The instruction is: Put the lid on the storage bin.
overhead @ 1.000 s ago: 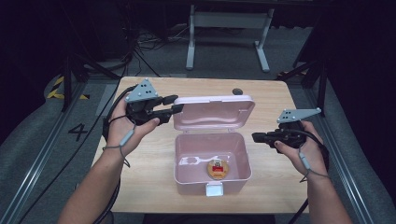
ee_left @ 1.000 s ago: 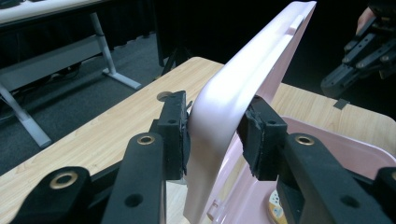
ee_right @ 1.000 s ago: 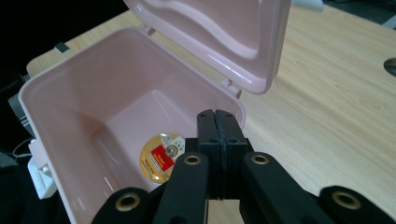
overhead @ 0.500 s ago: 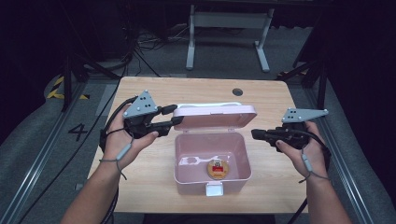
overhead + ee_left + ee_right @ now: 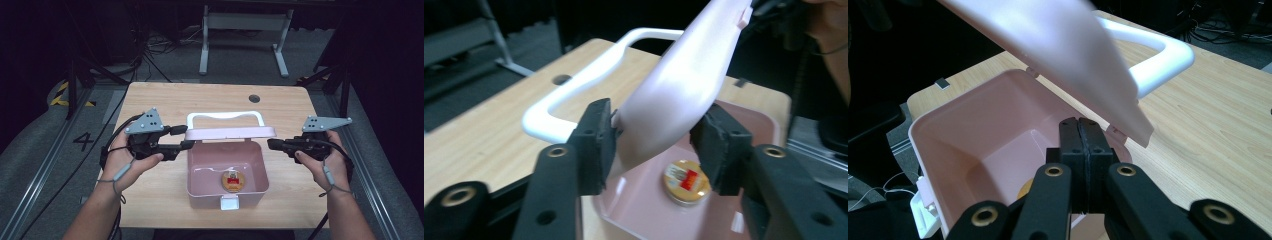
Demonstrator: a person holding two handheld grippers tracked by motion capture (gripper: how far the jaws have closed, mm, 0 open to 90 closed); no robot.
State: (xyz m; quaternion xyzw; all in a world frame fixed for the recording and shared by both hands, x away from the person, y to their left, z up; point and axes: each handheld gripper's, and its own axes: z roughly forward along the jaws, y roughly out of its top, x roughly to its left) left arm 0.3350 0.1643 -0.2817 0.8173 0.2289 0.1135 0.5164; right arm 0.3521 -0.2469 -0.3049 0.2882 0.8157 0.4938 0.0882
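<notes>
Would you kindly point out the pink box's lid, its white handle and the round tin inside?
lid [image 5: 231, 132], high view, on its front edge.
handle [image 5: 225, 116], high view, on the top bar.
tin [image 5: 233, 180], high view, on its red label.

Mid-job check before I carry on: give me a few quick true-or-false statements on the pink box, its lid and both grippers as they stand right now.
1. The left gripper has its jaws on either side of the lid edge. True.
2. The pink box is empty. False: a small round tin with a red label lies on its floor.
3. The right gripper has its jaws pressed together with nothing between them. True.
4. The lid lies flat and shut on the box. False: it stands raised on its hinge, with the box open below.
5. The white handle is on the lid. True.
</notes>
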